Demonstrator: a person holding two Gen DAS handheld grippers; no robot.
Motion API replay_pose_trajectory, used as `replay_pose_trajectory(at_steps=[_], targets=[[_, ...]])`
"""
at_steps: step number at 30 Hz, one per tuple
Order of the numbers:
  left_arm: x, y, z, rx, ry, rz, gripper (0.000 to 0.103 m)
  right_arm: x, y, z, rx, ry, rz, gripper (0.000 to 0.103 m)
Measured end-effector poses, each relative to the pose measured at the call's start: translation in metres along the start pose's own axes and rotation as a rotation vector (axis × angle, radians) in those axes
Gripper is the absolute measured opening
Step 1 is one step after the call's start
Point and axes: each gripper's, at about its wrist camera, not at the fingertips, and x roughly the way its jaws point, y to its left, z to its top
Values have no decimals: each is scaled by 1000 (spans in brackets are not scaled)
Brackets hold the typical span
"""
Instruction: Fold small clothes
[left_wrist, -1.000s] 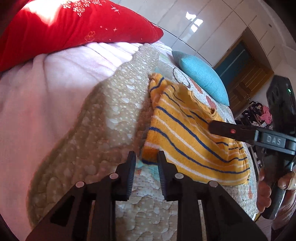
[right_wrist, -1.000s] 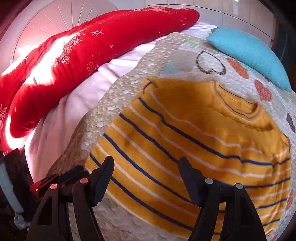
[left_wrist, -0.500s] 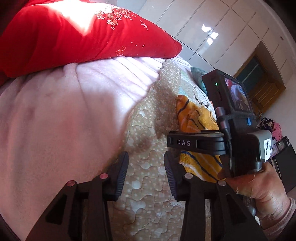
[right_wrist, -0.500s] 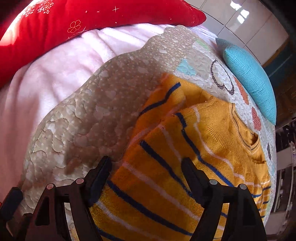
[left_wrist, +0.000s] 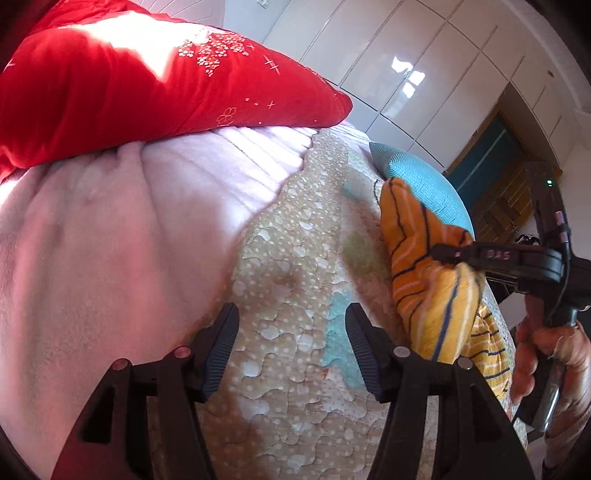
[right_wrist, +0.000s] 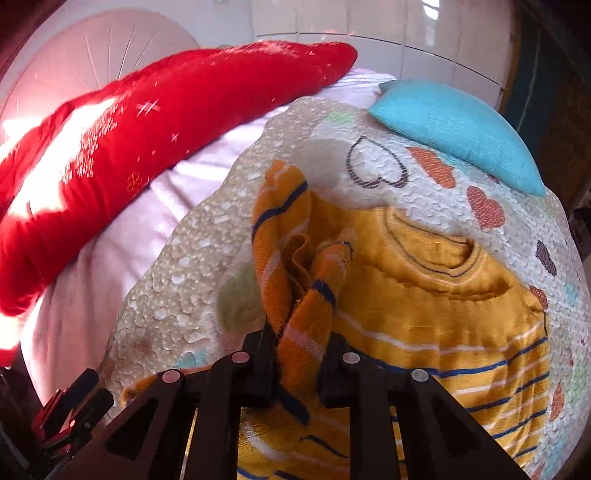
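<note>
A small yellow sweater with blue and white stripes (right_wrist: 436, 295) lies on the quilted bedspread (right_wrist: 192, 251). My right gripper (right_wrist: 299, 354) is shut on the sweater's left edge and holds that bunched fold lifted above the rest. In the left wrist view the lifted sweater (left_wrist: 424, 280) hangs from the right gripper (left_wrist: 447, 254) at the right. My left gripper (left_wrist: 291, 347) is open and empty, over bare quilt to the left of the sweater.
A red pillow (left_wrist: 147, 85) lies at the far left on a pink blanket (left_wrist: 110, 229). A turquoise cushion (right_wrist: 458, 129) sits beyond the sweater. White cabinet doors (left_wrist: 424, 66) and a wooden door (left_wrist: 498, 184) stand behind the bed.
My right gripper has shut on the sweater's left edge and lifted it into a bunched fold. My left gripper has opened wider and stays off the sweater.
</note>
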Motion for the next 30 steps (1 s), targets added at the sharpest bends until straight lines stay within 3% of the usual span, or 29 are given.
replay_pose_trajectory(at_steps=[5, 9, 13, 18, 26, 27, 28, 30], targets=[[6, -31, -16, 100, 9, -7, 64, -47, -117, -25, 166, -87, 0, 17], [23, -59, -31, 112, 130, -66, 65, -51, -203, -71, 300, -71, -12, 17], [27, -98, -54, 225, 189, -46, 65, -43, -268, -114, 481, -79, 57, 17], [24, -134, -77, 360, 202, -18, 65, -39, -288, -134, 528, -104, 129, 16], [45, -137, -92, 379, 227, 12, 66, -38, -300, -139, 539, -119, 211, 21], [47, -134, -94, 375, 219, 7, 67, -43, -303, -141, 556, -120, 215, 27], [46, -134, -97, 378, 196, 2, 68, -51, -305, -142, 567, -129, 192, 43], [44, -138, -104, 415, 166, 6, 73, -75, -307, -145, 557, -196, 118, 55]])
